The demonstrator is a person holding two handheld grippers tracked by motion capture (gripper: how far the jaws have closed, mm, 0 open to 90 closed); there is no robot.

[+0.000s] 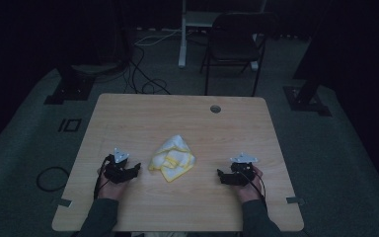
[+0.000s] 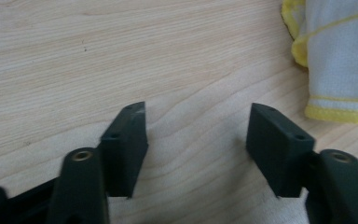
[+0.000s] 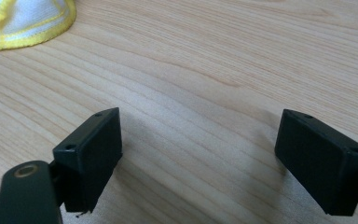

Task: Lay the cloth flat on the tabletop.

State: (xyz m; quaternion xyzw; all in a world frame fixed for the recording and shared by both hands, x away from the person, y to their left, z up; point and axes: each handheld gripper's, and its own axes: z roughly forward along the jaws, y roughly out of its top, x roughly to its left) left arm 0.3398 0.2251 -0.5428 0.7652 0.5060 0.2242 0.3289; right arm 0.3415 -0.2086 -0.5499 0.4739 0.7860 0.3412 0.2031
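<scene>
Two grippers are held low over the near half of the wooden table, and between them a crumpled white cloth with yellow edging is lying; every place here is given from that cloth. The left gripper is seen just to the cloth's left, the right gripper a little further off to its right, each gripper pointing inward at it. In the left gripper view the jaws are set apart with bare wood between them, nothing being held or touched, and the cloth's hemmed edge lies just past the right-hand jaw. In the right gripper view the jaws are spread wider, again with only table grain between the pads, and a rounded corner of the cloth is seen ahead and to the left. The step in hand is judged to be the reach for the cloth. It would be done well if each gripper were brought onto a yellow hem and not the bunched middle, one layer pinched at a time, the pads kept low to the wood so the edge is caught. Beyond the cloth a round grommet hole is set in the table's far edge, and further back a folding chair stands on the floor
</scene>
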